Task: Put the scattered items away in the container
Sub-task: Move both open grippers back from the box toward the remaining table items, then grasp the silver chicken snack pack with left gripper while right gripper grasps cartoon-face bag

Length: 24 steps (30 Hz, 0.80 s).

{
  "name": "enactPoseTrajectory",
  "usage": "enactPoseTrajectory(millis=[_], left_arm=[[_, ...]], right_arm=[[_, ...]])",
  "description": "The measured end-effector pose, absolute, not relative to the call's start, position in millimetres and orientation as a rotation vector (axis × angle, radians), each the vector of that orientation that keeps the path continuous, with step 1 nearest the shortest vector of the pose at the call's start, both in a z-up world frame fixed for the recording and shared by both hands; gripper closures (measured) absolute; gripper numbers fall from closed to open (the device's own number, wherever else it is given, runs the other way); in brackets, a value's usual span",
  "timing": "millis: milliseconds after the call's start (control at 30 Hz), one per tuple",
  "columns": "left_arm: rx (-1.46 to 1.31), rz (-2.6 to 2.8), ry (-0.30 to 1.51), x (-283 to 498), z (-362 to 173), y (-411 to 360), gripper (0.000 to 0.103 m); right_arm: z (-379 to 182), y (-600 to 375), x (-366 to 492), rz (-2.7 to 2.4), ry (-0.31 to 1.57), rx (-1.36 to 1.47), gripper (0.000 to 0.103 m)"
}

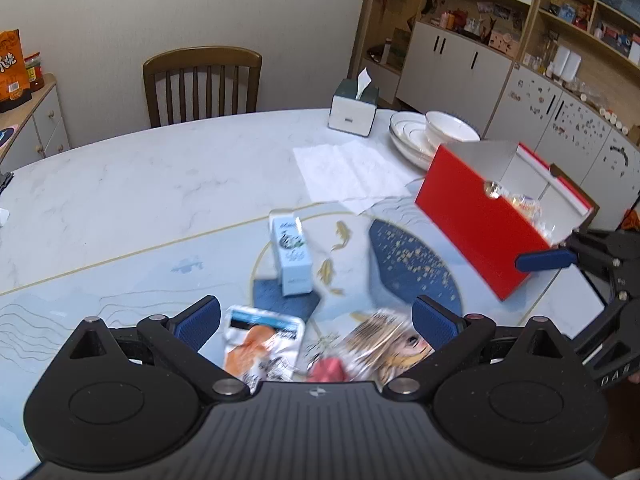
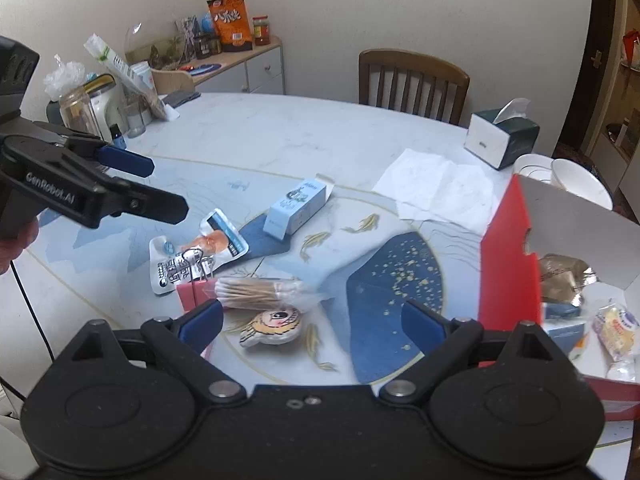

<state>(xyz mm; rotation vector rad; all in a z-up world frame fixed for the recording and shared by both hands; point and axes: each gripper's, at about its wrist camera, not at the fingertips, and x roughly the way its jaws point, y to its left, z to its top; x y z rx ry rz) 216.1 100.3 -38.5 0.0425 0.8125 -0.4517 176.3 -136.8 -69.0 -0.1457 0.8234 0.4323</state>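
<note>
Clearly, left hand-held gripper (image 2: pixel 160 186) reads "GenRobot.AI".

Red box (image 2: pixel 508 264), open, tilted, partly filled with snacks. Loose beside it: pale blue carton (image 2: pixel 298 210) lying flat, pouch (image 2: pixel 218 240), cotton swabs (image 2: pixel 256 294), cartoon charm (image 2: pixel 276 326).

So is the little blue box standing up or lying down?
Lying down. The blue box rests on its long side on the table mat, with its end flap open.

we see a carton (image 2: pixel 298 210) behind the snack pouch (image 2: pixel 200 252), cotton swabs (image 2: pixel 256 294) before it, box (image 2: pixel 510 264) right, tissue box (image 2: pixel 502 136) behind
</note>
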Motion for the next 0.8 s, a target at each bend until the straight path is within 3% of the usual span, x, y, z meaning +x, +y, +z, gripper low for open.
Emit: enactPoseTrajectory(millis=[800], left_arm=[[0.328,-0.536,0.85,219,-124,130,0.001]], right_arm=[[-123,-102,200,0.397,0.961,-0.169,0.012]])
